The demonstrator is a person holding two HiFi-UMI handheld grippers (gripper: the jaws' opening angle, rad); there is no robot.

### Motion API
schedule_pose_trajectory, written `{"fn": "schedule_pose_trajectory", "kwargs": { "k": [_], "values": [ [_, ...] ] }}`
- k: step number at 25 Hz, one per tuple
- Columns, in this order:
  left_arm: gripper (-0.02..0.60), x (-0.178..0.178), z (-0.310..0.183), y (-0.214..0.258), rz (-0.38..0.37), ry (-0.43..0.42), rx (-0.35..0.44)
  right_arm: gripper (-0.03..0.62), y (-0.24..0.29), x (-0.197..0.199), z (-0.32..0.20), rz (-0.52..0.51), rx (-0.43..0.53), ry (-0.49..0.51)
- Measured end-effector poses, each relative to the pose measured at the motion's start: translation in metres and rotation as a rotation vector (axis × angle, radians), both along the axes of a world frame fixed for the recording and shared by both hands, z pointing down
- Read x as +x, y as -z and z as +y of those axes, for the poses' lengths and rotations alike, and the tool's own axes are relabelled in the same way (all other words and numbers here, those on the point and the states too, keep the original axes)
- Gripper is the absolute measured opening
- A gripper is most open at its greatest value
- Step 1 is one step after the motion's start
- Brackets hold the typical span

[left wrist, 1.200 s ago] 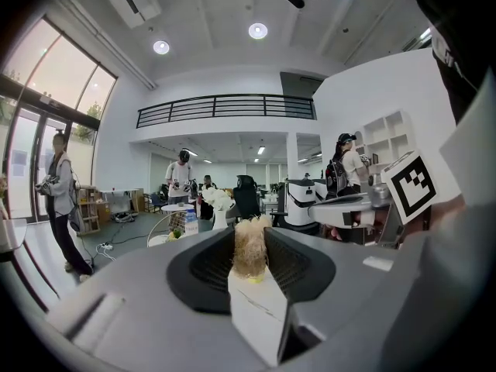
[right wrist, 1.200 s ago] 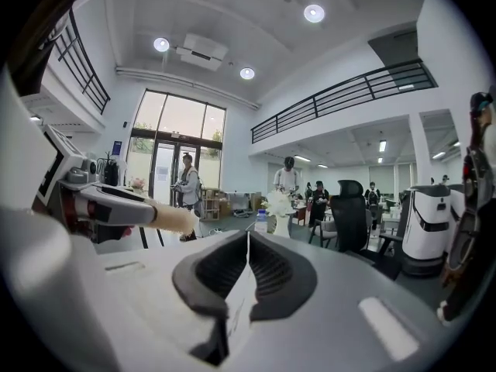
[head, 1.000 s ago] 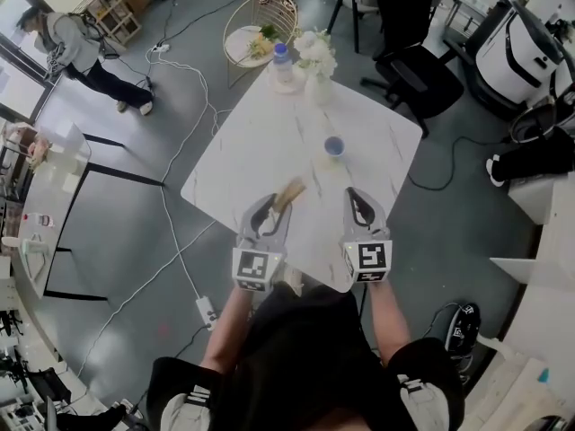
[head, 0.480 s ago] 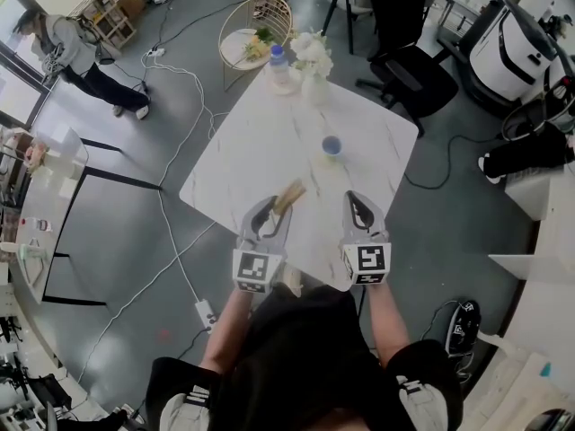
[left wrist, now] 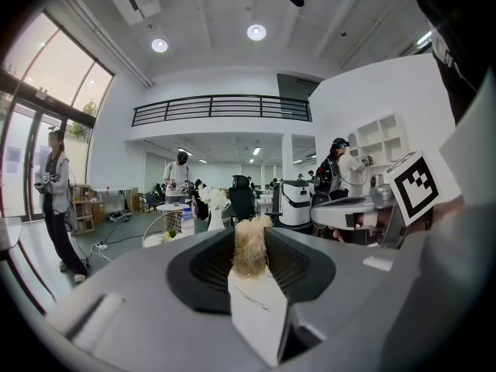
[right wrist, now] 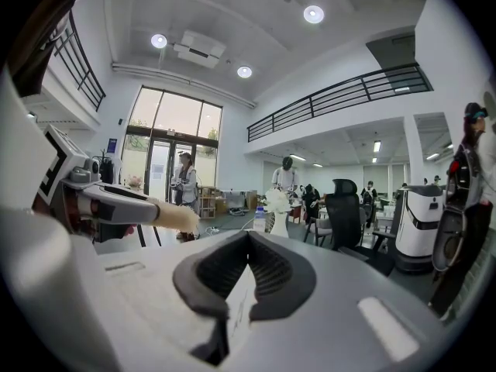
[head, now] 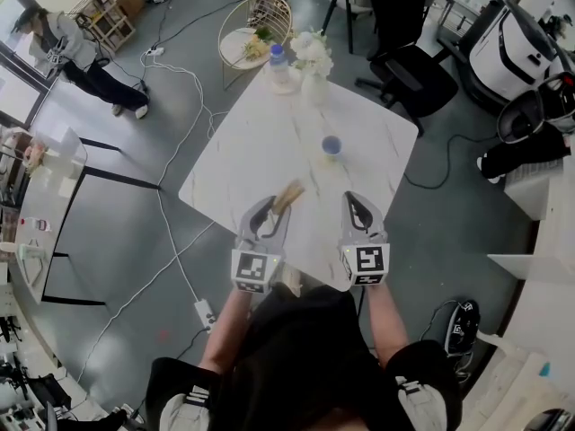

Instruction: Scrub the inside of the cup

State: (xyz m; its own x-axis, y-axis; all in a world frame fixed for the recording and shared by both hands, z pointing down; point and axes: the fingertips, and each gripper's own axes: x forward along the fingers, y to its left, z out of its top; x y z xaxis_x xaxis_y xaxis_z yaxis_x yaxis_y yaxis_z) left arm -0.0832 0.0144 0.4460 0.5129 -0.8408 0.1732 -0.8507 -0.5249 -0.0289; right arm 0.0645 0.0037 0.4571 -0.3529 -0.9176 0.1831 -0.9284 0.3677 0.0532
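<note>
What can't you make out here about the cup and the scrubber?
- Cup interior, head view: too small to judge dirt or contents.
- Scrubber, gripped end, left gripper view: hidden inside the left claw.
- Bottle label, head view: too small to read.

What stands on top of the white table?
A blue cup near the middle; a vase of white flowers and a bottle at the far corner. The left gripper with its brush and the right gripper cover the near part of the table.
</note>
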Motion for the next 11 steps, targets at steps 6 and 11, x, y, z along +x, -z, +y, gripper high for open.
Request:
{"fn": "schedule_pose_trajectory", "kwargs": {
  "k": [6,11],
  "values": [
    [0.126,-0.0010,-0.0025,0.0011,-0.002,0.002,0.001,0.003,0.0001,-0.0007,-0.0023,-0.003,-0.002,0.003],
    [0.126,-0.0011,-0.0037,0.0026,0.000,0.002,0.002,0.003,0.0028,-0.0022,-0.0038,-0.003,0.003,0.007]
  ]
}}
